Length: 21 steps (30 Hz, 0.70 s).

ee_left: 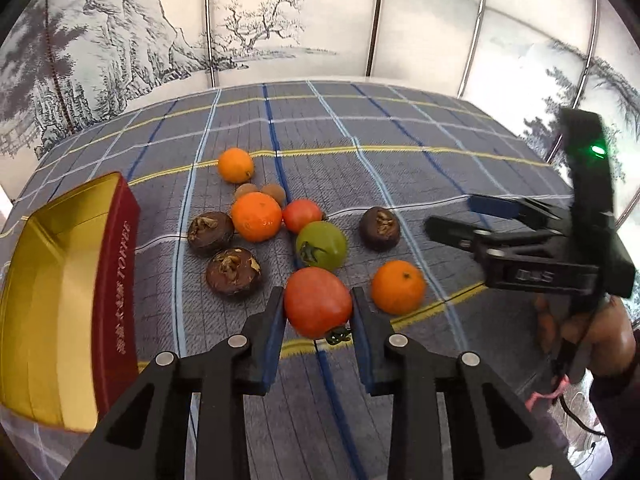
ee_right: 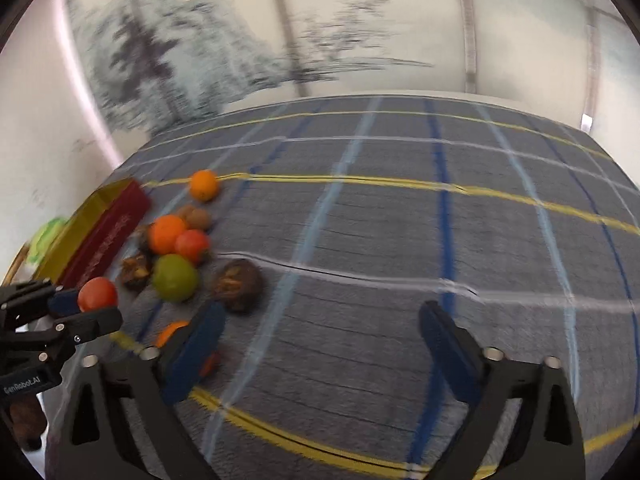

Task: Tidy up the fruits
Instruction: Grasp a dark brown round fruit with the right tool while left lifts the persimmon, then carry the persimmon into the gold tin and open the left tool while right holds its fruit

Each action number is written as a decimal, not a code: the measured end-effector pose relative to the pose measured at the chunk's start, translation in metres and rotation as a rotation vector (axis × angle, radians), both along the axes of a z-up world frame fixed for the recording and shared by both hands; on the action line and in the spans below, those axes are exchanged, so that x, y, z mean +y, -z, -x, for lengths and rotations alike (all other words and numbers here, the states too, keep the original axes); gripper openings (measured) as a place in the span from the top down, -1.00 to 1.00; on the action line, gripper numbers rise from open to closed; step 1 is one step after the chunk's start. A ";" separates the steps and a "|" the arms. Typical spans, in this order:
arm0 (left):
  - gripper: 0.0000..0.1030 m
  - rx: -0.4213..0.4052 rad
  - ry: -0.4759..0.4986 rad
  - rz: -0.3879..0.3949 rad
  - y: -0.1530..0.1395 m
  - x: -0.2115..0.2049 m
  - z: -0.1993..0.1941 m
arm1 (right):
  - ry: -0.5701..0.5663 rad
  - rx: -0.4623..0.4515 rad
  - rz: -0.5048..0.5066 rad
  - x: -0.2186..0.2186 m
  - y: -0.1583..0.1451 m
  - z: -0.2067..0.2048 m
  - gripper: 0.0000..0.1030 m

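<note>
While the right wrist view is smeared by motion blur, the left gripper (ee_left: 318, 308) is plainly clamped on a red tomato (ee_left: 318, 302), pads pressing both sides; its stem end pokes out below. Beyond its fingertips lie a green tomato (ee_left: 321, 246), oranges and dark brown fruits, kind unclear. Left of the fingers a red-and-gold box (ee_left: 60, 280) is cut off by the frame. Right gripper (ee_right: 320, 344) stands wide apart, nothing between; its left finger (ee_right: 192, 354) half hides an orange (ee_right: 172, 334).
</note>
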<state>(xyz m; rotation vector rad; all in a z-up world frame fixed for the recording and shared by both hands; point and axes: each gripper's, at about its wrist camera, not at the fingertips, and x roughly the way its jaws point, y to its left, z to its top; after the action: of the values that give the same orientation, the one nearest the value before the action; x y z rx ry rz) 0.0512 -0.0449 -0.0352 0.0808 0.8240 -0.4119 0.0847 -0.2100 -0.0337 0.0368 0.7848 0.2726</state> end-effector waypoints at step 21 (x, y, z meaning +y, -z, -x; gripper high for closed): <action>0.46 -0.035 -0.036 0.034 -0.021 0.023 0.022 | -0.232 0.130 0.179 0.046 0.016 -0.044 0.24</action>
<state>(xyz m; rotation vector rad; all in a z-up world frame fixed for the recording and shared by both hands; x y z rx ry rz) 0.0295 -0.0221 -0.0140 0.0415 0.7829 -0.3893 0.1291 -0.1643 -0.0492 -0.2085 0.9421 0.4217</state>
